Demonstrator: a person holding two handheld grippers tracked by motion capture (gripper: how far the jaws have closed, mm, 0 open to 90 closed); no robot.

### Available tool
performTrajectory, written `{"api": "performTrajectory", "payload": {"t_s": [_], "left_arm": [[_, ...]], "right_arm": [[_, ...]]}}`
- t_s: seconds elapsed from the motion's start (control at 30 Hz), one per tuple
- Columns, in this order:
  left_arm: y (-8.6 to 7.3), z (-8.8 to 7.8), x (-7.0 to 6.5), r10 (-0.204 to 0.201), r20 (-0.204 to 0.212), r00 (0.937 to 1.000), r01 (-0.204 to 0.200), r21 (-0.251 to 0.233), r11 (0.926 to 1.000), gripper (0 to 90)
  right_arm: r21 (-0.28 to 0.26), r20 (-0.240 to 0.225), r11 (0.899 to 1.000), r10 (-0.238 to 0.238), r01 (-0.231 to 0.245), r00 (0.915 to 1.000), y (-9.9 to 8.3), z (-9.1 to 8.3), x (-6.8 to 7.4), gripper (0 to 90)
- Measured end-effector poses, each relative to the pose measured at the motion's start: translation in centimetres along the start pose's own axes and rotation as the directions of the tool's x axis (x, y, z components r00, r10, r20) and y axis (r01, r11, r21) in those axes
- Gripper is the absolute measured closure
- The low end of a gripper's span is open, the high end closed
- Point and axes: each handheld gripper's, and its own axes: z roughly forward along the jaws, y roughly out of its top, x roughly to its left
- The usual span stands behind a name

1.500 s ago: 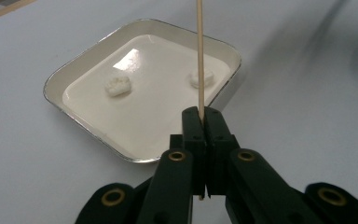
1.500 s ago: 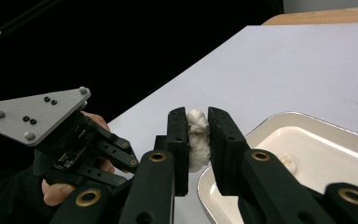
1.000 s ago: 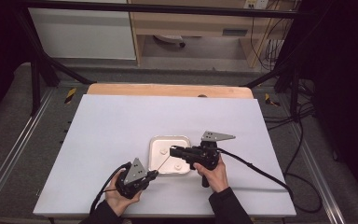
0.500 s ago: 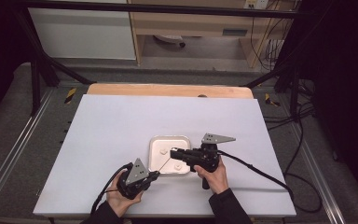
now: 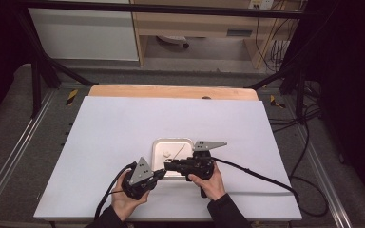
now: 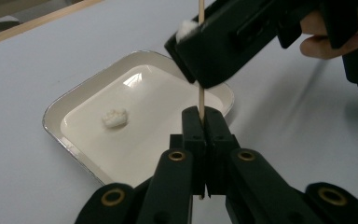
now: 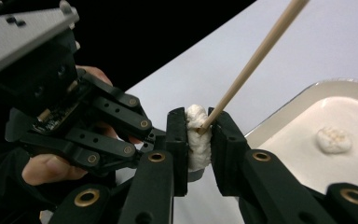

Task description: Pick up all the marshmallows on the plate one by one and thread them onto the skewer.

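My left gripper [image 6: 205,119] is shut on the lower end of a thin wooden skewer [image 6: 201,95], which stands up from its jaws. The skewer's tip [image 7: 256,56] pokes into a soft white piece [image 7: 196,140] that is squeezed between the jaws of my right gripper [image 7: 198,128]. Those jaws have just been opening a little, and the pads still press on the piece. Both grippers meet at the near edge of a shallow white tray [image 5: 158,145]. A second white piece [image 6: 114,117] lies in the tray.
The tray sits near the middle of a white table [image 5: 114,128], which has a wooden strip [image 5: 171,91] along its far edge. Black cables [image 5: 256,173] trail from both grippers toward the near and right sides. Dark frame rails stand left and right.
Both hands have stayed in place at the tray's near edge. No shift of the skewer or the white piece is visible from above.
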Motion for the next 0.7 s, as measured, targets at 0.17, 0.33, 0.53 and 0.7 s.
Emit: {"api": "performTrajectory", "payload": {"t_s": [0.17,0.33,0.53,0.7], "left_arm": [[-0.3,0.1,0.2,-0.013,0.002,0.9999,0.013,-0.001,0.9999,88.9],[-0.9,-0.3,0.9,-0.048,0.004,0.9988,0.048,0.001,0.9988,88.8],[-1.4,-0.9,2.0,-0.084,0.001,0.9965,0.084,0.015,0.9964,88.8],[-1.7,-1.0,2.4,-0.091,-0.009,0.9958,0.091,0.035,0.9952,88.7]], "right_arm": [[0.011,0.016,1.000,-0.001,0.001,0.9999,-0.2,0.1,0.0,70.4],[-0.020,0.090,0.999,-0.035,0.037,0.9953,0.5,-0.9,0.2,41.6],[0.014,0.228,0.995,-0.102,0.101,0.9683,0.6,-1.8,-0.5,21.8],[0.126,0.318,0.980,-0.189,0.156,0.9292,0.6,-1.9,-1.3,12.5]]}}
